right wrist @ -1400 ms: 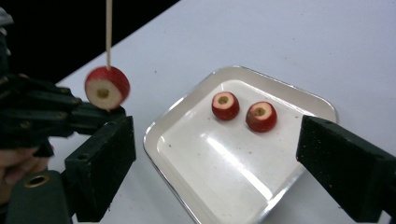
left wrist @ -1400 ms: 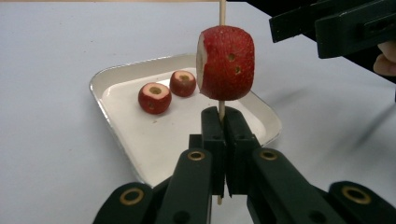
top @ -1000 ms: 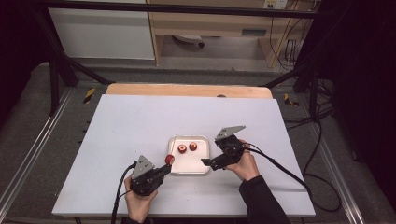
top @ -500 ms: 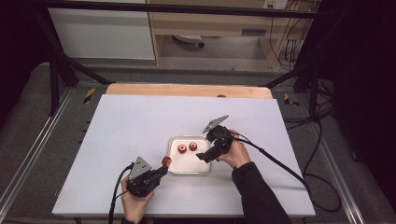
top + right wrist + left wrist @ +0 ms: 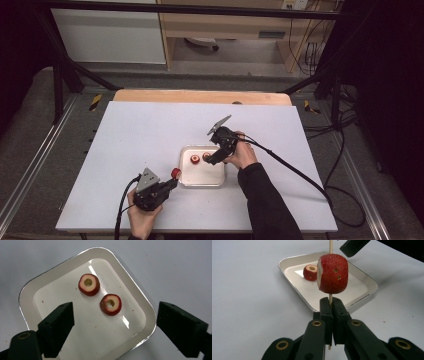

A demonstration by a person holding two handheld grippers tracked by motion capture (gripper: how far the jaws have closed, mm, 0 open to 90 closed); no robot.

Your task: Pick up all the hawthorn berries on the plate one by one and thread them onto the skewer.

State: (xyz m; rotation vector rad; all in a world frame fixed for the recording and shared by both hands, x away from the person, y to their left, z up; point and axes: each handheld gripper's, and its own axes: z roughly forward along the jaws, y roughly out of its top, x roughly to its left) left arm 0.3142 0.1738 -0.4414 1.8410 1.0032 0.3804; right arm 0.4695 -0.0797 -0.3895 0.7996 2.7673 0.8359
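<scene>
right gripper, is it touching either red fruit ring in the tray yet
Apart. The right gripper view shows the right gripper open above the white tray, both red rings lying free.

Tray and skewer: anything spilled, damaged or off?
Nothing stands out. The tray sits flat, with two cored red pieces lying inside and a few small crumbs. The left gripper is shut on the skewer, upright through a third piece. The right gripper is open above the tray.
</scene>
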